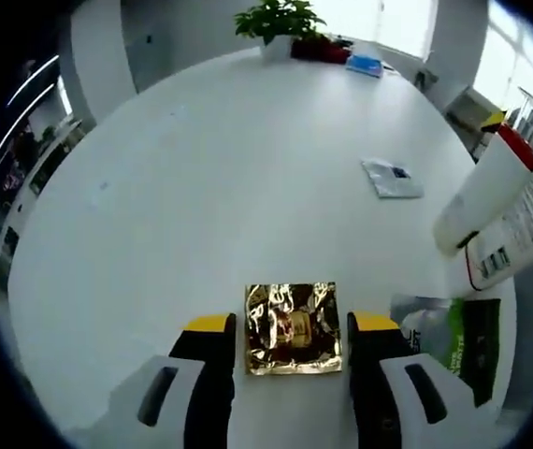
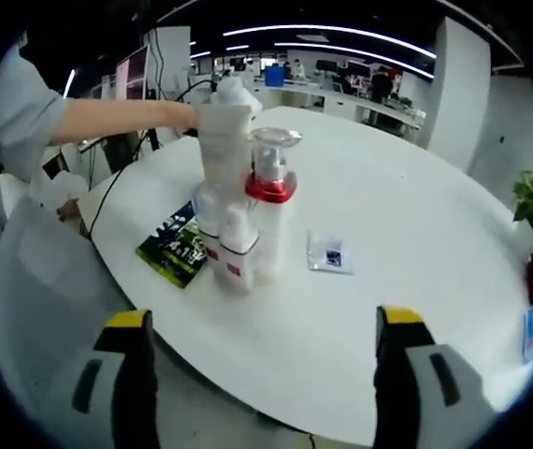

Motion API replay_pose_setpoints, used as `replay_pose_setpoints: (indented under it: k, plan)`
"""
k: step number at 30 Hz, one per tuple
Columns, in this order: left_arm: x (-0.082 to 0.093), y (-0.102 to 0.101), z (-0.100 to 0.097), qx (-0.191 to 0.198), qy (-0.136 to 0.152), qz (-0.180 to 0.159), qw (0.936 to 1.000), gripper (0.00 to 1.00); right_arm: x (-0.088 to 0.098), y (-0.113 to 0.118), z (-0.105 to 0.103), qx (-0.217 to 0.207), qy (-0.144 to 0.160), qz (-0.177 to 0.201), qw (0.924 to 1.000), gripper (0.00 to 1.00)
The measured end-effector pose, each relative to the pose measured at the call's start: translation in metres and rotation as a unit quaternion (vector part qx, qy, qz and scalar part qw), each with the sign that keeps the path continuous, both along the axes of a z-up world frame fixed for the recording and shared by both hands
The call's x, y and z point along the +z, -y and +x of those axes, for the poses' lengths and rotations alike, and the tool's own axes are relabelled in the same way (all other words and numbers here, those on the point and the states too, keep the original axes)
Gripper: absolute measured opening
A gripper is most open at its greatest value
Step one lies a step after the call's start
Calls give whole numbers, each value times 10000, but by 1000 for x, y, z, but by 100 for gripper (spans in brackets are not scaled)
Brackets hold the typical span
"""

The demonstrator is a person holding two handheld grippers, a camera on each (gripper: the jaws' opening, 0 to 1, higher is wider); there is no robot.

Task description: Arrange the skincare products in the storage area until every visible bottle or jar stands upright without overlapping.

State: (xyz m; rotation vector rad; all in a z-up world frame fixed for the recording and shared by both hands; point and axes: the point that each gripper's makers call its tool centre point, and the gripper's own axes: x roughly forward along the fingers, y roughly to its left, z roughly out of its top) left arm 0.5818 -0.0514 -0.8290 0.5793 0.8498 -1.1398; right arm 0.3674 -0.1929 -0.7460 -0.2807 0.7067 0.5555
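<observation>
In the right gripper view a tight cluster of skincare products stands upright on the white round table (image 2: 407,234). It holds a tall white tube (image 2: 224,140), a bottle with a red collar and clear cap (image 2: 271,178) and two small white bottles with red bands (image 2: 237,251). My right gripper (image 2: 264,320) is open, short of the cluster and off the table's edge. In the left gripper view my left gripper (image 1: 292,323) is open low over the table, with a gold foil sachet (image 1: 292,329) lying flat between its jaws. Two white tubes (image 1: 491,192) lean in at the right.
A green and black packet (image 2: 175,245) (image 1: 458,335) lies beside the cluster, and a small silvery sachet (image 2: 327,253) (image 1: 393,178) lies further in. A person's arm (image 2: 108,117) reaches behind the tall tube. A potted plant (image 1: 280,23) and a blue item (image 1: 365,64) sit at the far edge.
</observation>
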Motion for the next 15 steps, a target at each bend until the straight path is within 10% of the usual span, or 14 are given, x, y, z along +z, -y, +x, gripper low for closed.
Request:
replay_pose_setpoints:
  k: [15]
  plan:
    - [2, 1, 0, -40, 47, 38, 10000, 37, 1, -3, -1, 40, 23, -18, 10000, 99]
